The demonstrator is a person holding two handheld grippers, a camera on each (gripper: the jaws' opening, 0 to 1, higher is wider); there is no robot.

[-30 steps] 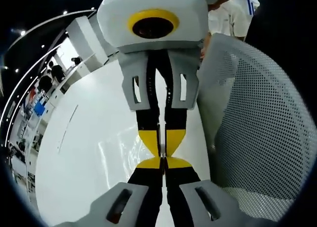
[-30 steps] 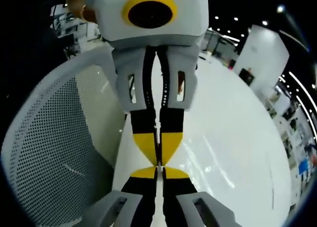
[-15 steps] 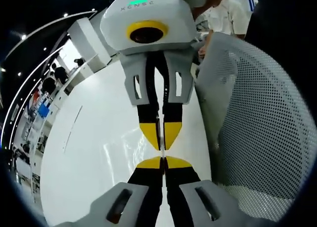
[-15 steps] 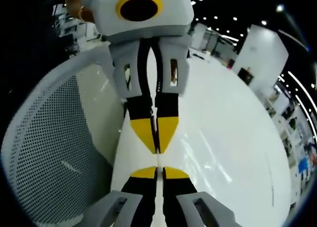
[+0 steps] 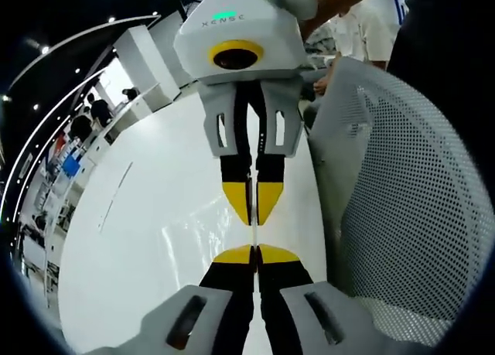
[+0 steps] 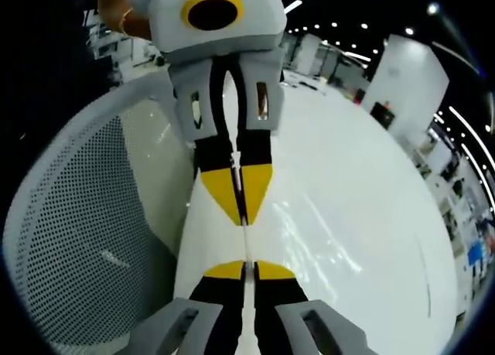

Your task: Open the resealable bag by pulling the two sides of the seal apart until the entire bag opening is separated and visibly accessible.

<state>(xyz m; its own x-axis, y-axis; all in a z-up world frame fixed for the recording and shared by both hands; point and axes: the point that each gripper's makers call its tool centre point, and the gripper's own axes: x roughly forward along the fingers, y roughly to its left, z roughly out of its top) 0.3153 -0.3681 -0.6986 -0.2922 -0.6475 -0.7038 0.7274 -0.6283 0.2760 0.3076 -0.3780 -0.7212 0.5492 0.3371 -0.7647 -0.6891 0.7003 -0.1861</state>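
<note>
Tongs of both grippers [image 5: 253, 250] [image 6: 246, 266] pinch bag [image 5: 253, 233] between them.

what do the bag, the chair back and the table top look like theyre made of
The bag looks like thin clear plastic film, glossy: the table shows through and glints run across it. The chair back seems to be pale mesh in a smooth light-grey frame, likely plastic: rows of small holes. The table is a smooth white top with sheen; laminate or painted, I cannot tell.

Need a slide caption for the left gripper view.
Left gripper and right gripper, jaws shut tip to tip, stretch a clear bag above a white table.
</note>
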